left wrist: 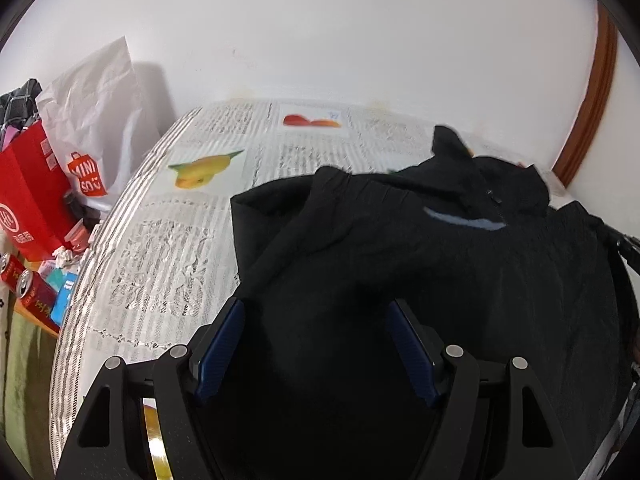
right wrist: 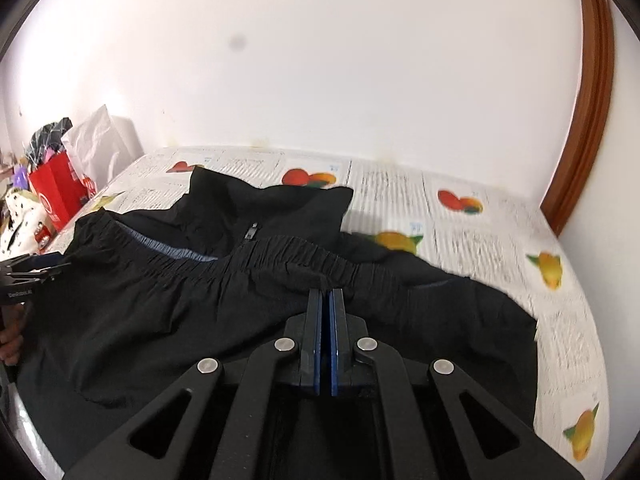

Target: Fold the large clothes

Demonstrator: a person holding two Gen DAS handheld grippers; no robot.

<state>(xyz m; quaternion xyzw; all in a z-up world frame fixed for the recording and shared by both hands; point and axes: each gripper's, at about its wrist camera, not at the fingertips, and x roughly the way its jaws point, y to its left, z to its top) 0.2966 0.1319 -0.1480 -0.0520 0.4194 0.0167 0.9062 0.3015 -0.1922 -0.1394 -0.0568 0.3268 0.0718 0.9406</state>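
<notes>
**Black jacket half folded, hem edge under a clenched claw**

Black, thin fabric covers most of both views: the jacket (right wrist: 256,300) is spread on the fruit-printed tablecloth (right wrist: 460,224), its collar and zip toward the wall and its gathered elastic hem (right wrist: 280,258) doubled back across the middle.

At the left of the right wrist view, the left gripper (left wrist: 312,316) is seen at the garment's edge; in its own view its blue pads stand released above the cloth, with nothing pinched. Lower centre, the right gripper (right wrist: 325,294) is clenched, pads together just at the hem. Whether any fabric is caught between them cannot be told, since black lies on black there; possibly only a thin ply is held.

A shallow pinch could be lost if the hem is pulled, and the fold would drop back unevenly. With the left side unheld, the whole jacket could be dragged across the slick cloth instead of folding.

The sleeves are hidden under the body, the near edge is cut off by the gripper frames, and the right side is blurred.
</notes>
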